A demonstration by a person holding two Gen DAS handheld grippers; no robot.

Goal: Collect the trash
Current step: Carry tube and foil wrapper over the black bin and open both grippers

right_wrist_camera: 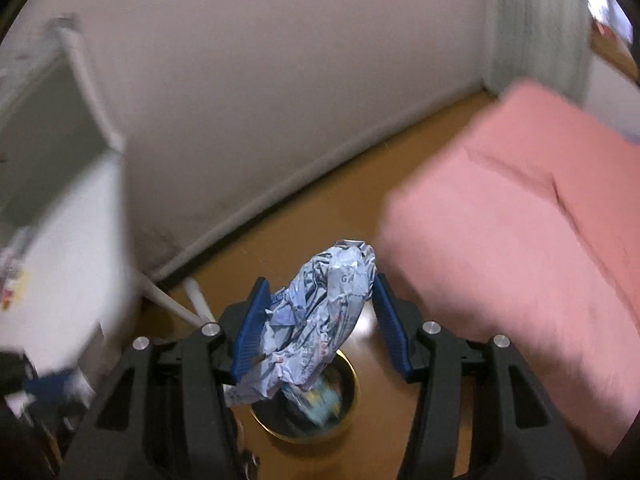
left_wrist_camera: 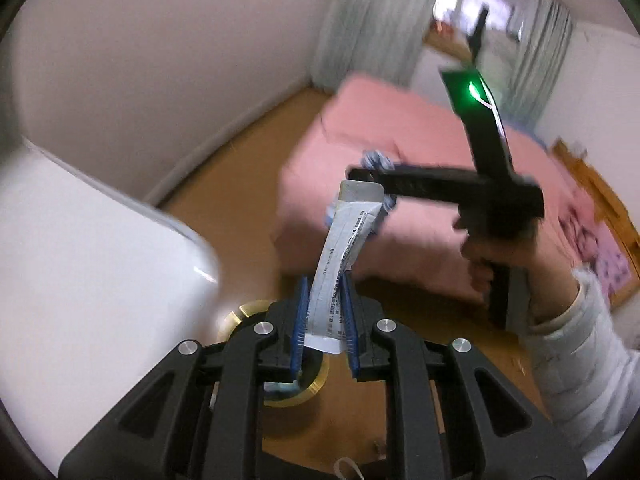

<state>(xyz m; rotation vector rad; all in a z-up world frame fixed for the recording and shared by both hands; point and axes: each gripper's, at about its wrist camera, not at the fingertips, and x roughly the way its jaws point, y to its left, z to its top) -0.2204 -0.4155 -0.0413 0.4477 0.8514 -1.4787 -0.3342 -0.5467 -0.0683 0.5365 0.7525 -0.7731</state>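
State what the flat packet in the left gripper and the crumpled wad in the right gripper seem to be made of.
Flat packet: probably foil-laminate plastic, from its sealed, silvery end and printed white face.
Crumpled wad: likely thin printed paper or film, from its sharp, lasting creases; the blur leaves that open.

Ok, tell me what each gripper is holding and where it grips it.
The left gripper clamps a flat white sachet near its lower end. The right gripper has a crumpled blue-white wrapper between its fingers, touching the left one; a firm grip cannot be told.
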